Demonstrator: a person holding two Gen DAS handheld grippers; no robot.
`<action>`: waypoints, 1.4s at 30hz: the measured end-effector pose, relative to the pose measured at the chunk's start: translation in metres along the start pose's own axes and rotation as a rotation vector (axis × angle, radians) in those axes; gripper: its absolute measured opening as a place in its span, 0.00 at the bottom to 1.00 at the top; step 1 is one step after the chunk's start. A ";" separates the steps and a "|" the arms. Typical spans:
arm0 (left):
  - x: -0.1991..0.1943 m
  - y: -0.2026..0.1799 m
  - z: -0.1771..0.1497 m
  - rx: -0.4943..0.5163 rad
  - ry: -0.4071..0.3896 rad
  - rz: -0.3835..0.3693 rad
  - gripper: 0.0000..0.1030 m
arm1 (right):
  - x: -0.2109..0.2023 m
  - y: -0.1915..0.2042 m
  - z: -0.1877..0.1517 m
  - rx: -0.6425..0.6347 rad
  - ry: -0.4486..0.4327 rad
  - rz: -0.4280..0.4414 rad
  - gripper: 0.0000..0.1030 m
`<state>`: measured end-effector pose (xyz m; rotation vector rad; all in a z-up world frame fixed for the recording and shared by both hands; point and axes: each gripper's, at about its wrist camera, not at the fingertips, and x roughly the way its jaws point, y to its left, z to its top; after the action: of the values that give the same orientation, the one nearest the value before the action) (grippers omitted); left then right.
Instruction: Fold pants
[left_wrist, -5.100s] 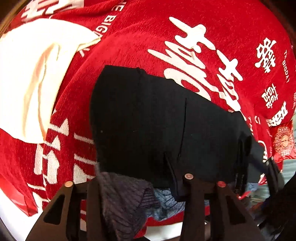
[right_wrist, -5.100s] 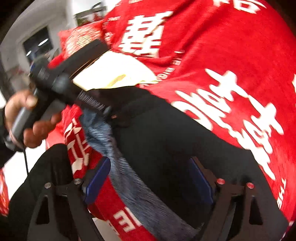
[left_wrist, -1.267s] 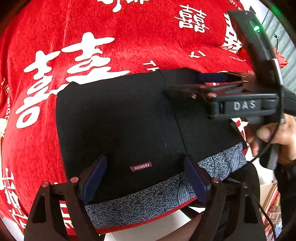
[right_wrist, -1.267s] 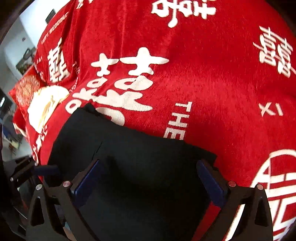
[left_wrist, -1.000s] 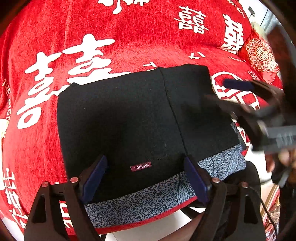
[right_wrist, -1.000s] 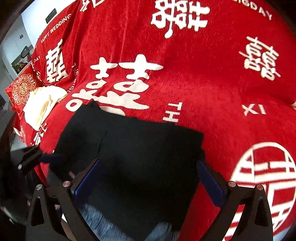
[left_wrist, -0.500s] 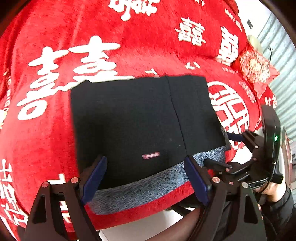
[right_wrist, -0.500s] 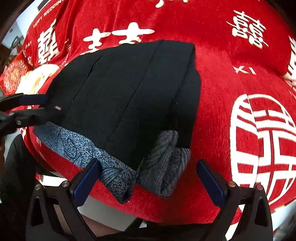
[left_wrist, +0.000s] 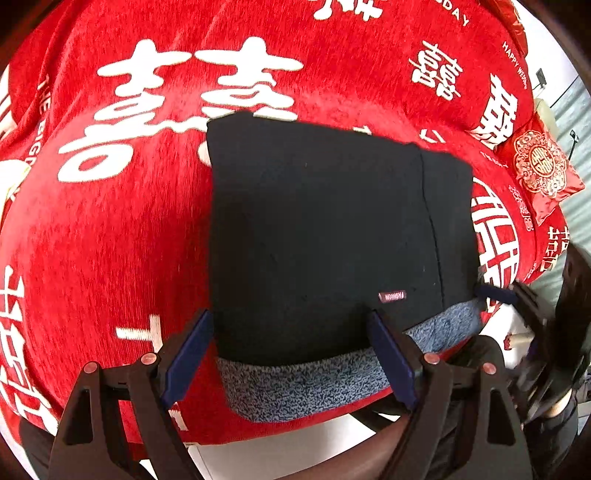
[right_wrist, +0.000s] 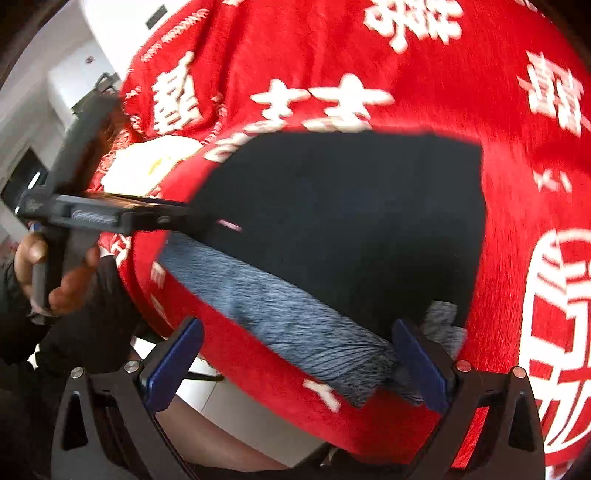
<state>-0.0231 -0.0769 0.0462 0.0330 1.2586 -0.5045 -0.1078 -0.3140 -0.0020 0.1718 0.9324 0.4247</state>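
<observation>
Red cloth with white characters covers the work surface. Left gripper jaws stand wide, empty, straddling the grey waistband; right gripper likewise wide, empty. Black pants lie as a compact rectangle near the front edge. Since a second ago both grippers have pulled back; folding looks essentially complete.

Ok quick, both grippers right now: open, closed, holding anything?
Left gripper: open, holding nothing, above the near edge of the folded pants.
Right gripper: open, holding nothing, at the pants' gray waistband.
</observation>
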 end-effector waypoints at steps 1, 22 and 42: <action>-0.002 0.000 -0.001 -0.002 -0.003 -0.004 0.85 | -0.004 -0.005 0.001 0.032 -0.005 -0.014 0.99; -0.007 0.007 -0.004 -0.008 -0.044 0.053 0.85 | -0.034 0.020 0.030 -0.161 0.004 -0.157 0.99; 0.039 -0.015 -0.036 -0.012 0.085 -0.020 0.95 | 0.203 0.099 0.201 -0.382 0.502 0.147 0.92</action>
<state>-0.0530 -0.0929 0.0030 0.0325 1.3464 -0.5171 0.1322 -0.1303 -0.0013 -0.2284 1.3125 0.7952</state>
